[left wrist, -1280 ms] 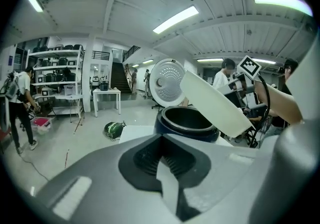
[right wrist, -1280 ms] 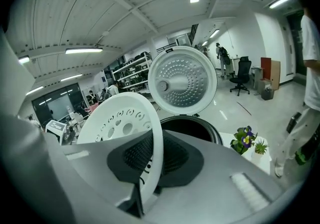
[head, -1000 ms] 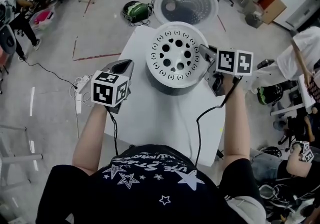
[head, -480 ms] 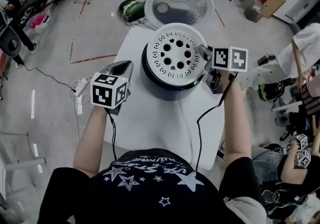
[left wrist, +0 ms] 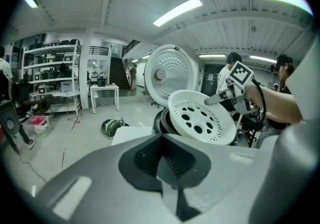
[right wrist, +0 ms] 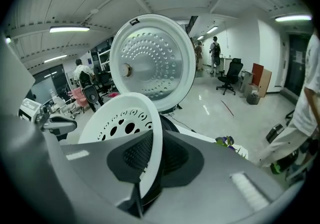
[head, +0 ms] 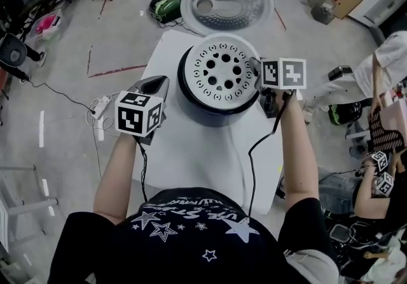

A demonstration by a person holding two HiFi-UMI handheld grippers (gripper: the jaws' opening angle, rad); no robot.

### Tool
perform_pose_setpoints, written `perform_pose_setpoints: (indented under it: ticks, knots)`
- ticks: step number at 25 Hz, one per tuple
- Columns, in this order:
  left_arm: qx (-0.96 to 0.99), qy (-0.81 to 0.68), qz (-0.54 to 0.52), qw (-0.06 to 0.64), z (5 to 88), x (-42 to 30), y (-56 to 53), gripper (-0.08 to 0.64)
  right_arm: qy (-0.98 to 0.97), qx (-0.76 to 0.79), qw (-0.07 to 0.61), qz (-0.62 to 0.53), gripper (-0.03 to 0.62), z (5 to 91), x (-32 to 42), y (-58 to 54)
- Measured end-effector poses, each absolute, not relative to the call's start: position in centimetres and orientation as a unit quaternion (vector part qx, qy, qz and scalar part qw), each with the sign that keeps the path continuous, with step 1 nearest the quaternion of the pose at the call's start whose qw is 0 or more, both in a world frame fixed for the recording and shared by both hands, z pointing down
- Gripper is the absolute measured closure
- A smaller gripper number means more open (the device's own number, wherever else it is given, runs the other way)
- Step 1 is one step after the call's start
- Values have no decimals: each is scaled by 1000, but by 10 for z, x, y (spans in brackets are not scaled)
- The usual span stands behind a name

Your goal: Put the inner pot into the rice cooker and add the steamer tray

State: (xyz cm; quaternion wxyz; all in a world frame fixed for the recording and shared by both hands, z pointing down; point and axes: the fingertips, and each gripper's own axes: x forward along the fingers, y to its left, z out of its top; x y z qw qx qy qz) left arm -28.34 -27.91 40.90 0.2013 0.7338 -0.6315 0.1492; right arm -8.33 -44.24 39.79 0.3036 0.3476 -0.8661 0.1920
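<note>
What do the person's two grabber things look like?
The left gripper and right gripper have broad grey fingers, dark and ribbed inside. Each carries a white cube with black square markers and trails a black cable. The person wears a black short-sleeved shirt with white stars.

Steamer tray (head: pixel 221 74): looked white plastic, smooth, slightly glossy.
Lid lining (head: pixel 227 3): looked dimpled metal, shiny.
Rice cooker shell (head: pixel 203 111): looked dark, glossy.
Table (head: pixel 197 155): looked white, matt, smooth.
Floor (head: pixel 63 117): looked grey, polished.
</note>
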Motion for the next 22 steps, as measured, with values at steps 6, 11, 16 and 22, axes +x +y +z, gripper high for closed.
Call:
perform_pose_setpoints:
  ticks: [6, 11, 16, 22]
  knots:
    - [732, -630, 155, 205, 415, -289, -273, 557, -861, 352, 319, 180, 528, 408, -95, -441]
    - [731, -631, 158, 208, 418, -290, -267, 557, -854, 359, 339, 162, 505, 418, -98, -440]
    - [729, -633, 159, 207, 418, -285, -262, 557, -849, 370, 358, 122, 465, 429, -89, -437]
    - [733, -629, 159, 205, 415, -287, -254, 557, -857, 364, 345, 116, 388, 429, -96, -429]
